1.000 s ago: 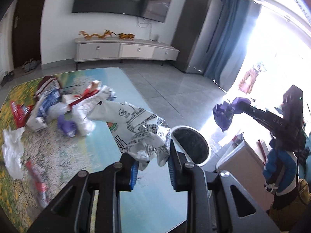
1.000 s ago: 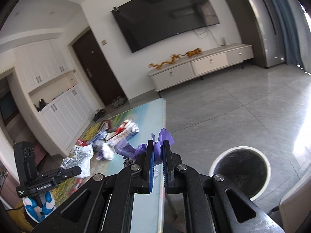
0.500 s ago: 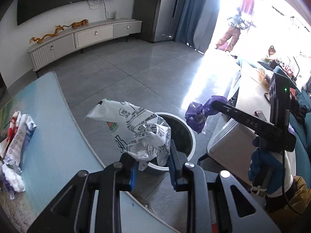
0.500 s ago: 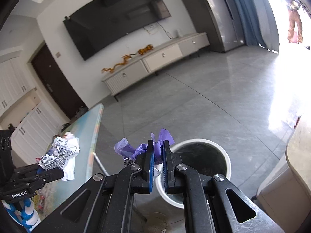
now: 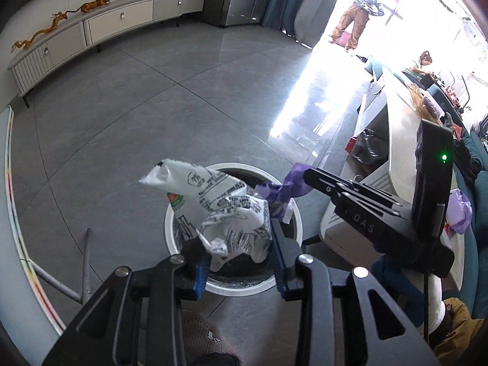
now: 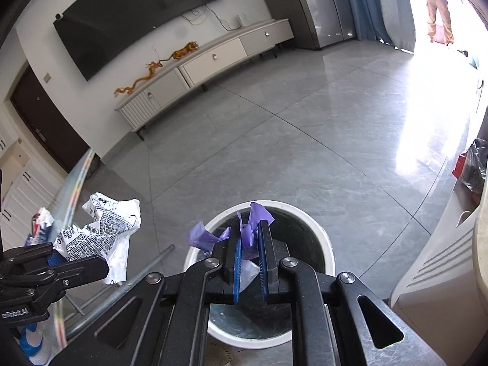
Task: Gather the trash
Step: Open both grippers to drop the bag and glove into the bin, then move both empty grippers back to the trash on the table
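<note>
The bin point(image 5: 233, 288) interior is largely masked by the printed white wrapper point(image 5: 219, 210); contents indeterminate. Wrapper print is illegible. The counter point(image 5: 12, 213) is cut off at the frame's left edge. The doorway point(image 5: 381, 30) is overexposed, detail lost.

Grippers: two, left gripper point(image 5: 241, 262) and right gripper point(image 6: 250, 262)
Trash bins: one white bin point(image 5: 294, 213)
Crumpled white printed wrappers: one point(image 5: 222, 207)
Purple wrappers held: one point(image 6: 253, 228)
Golden dragon figurines on the cabinet: two point(image 6: 143, 77)
Wall televisions: one point(image 6: 137, 15)
</note>
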